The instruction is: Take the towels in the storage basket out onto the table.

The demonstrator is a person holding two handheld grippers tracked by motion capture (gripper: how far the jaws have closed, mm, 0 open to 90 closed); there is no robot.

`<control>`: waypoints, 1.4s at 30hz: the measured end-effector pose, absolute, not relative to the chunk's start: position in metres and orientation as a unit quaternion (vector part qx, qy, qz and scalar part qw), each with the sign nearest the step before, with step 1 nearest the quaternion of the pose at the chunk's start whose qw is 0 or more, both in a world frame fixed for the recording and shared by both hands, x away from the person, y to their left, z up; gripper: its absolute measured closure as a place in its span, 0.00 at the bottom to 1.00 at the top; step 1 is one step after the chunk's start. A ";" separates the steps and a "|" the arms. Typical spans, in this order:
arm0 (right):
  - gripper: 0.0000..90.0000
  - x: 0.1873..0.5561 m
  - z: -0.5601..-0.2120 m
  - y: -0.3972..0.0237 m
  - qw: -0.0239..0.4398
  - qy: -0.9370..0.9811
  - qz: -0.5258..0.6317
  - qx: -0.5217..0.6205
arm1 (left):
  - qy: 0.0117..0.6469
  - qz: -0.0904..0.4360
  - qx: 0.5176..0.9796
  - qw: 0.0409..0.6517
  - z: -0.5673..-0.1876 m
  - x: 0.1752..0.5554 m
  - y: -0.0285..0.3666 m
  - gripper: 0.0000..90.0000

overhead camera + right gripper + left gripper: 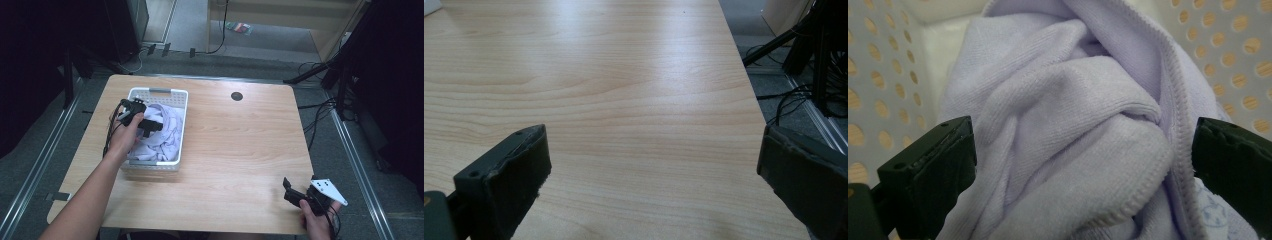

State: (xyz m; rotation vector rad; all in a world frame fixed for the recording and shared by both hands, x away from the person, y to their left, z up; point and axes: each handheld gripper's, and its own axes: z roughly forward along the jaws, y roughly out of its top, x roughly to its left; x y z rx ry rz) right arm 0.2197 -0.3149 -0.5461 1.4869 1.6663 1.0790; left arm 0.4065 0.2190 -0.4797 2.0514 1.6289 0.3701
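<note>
Lilac terry cloth (1068,135), bunched in folds inside white perforated basket (176,95) at left side of counter (240,145). Hemmed edge with overlock stitching seen close in left gripper view, running down toward right finger. Left gripper (150,126) lowered into basket over cloth, fingers (928,170) spread wide, straddling a raised fold; nothing pinched yet. Placement judged deliberate: a ridge of fabric between the pads gives a sure bite for lifting the cloth out. Second paler fabric with faint printed pattern (1210,212) noted beneath, near lower right of that view; pattern too small to read.

Right gripper (296,194) parked low at near right corner of counter, well apart from basket, fingers (504,175) released and holding nothing. Judged as standby, kept clear of the working hand.

No brand, label or legible writing found on cloth, basket or counter.
</note>
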 end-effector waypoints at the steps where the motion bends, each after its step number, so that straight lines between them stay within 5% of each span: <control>1: 0.01 0.220 -0.546 -0.315 0.325 0.636 0.412 0.567 | 0.600 0.131 0.749 0.247 -0.481 0.407 0.218 0.00; 10: 0.01 0.220 -0.546 -0.315 0.325 0.636 0.411 0.567 | 0.606 0.107 0.748 0.249 -0.487 0.409 0.215 0.00; 29: 0.01 0.220 -0.546 -0.314 0.324 0.635 0.411 0.568 | 0.574 0.143 0.793 0.144 -0.509 0.412 0.189 0.00; 42: 0.02 0.220 -0.546 -0.314 0.324 0.637 0.409 0.568 | 0.565 0.144 0.800 0.141 -0.513 0.413 0.187 0.02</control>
